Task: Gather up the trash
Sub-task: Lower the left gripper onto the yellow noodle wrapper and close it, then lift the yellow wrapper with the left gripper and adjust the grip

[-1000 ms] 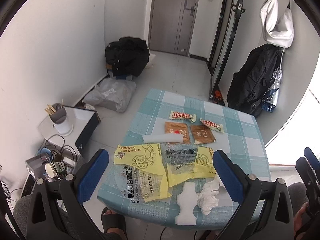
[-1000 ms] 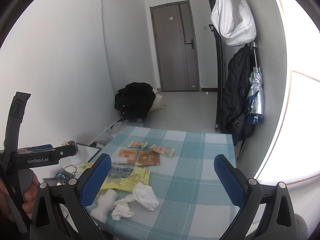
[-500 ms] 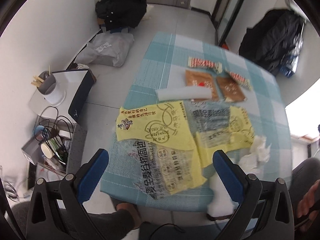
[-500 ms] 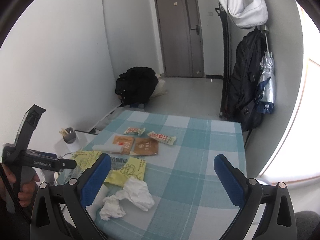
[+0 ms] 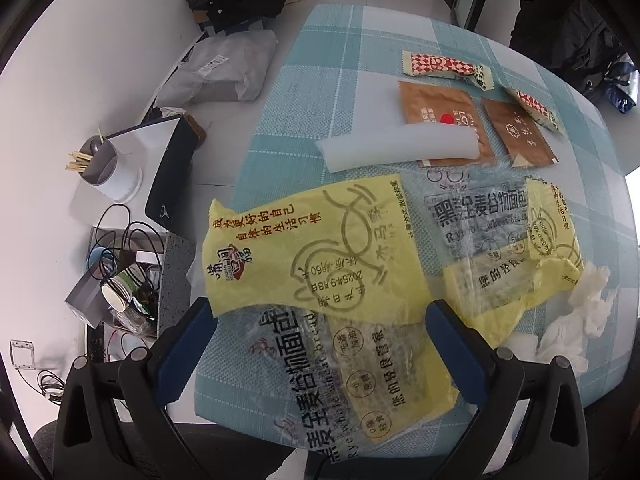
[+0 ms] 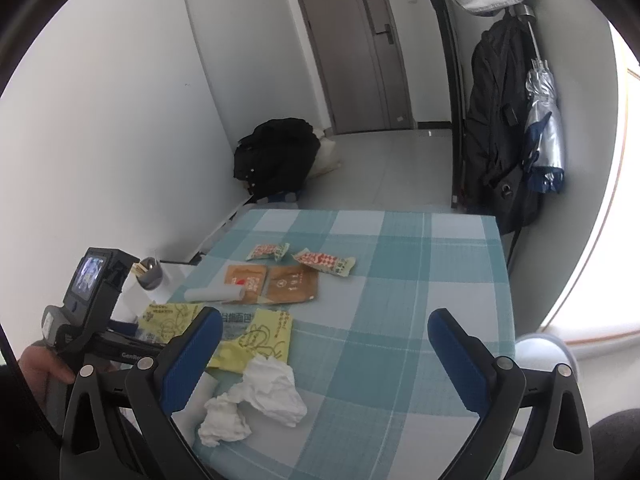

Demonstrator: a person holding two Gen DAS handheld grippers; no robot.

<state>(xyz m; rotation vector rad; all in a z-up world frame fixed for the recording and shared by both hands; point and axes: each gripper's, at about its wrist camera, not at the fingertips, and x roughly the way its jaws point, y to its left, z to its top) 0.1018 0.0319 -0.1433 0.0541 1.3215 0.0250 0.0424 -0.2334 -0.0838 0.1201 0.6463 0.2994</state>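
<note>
Trash lies on a blue-checked tablecloth (image 5: pixel 332 80). Nearest is a large yellow and clear bread bag (image 5: pixel 320 264), and my left gripper (image 5: pixel 320 324) hangs open just above its near half. A second yellow bread bag (image 5: pixel 504 240) lies to its right, with crumpled white tissue (image 5: pixel 576 320) beside it. Further off are a white rolled sheet (image 5: pixel 396 146), two brown sachets (image 5: pixel 440 110) and two red-checked candy wrappers (image 5: pixel 444 66). My right gripper (image 6: pixel 324 340) is open above the table's near side, with the tissue (image 6: pixel 264 396) under its left finger. The bags (image 6: pixel 256 340) lie ahead left.
Left of the table, a low white stand holds a cup of sticks (image 5: pixel 100 164), cables and paper cups (image 5: pixel 120 276). A black bag (image 6: pixel 276 152) and a grey parcel (image 5: pixel 220 68) sit on the floor. A backpack and umbrella (image 6: pixel 544 120) hang at the right wall.
My left gripper has dropped and tilted down toward the near yellow bread bag, which now fills its view. My right gripper has tilted down slightly toward the table.
</note>
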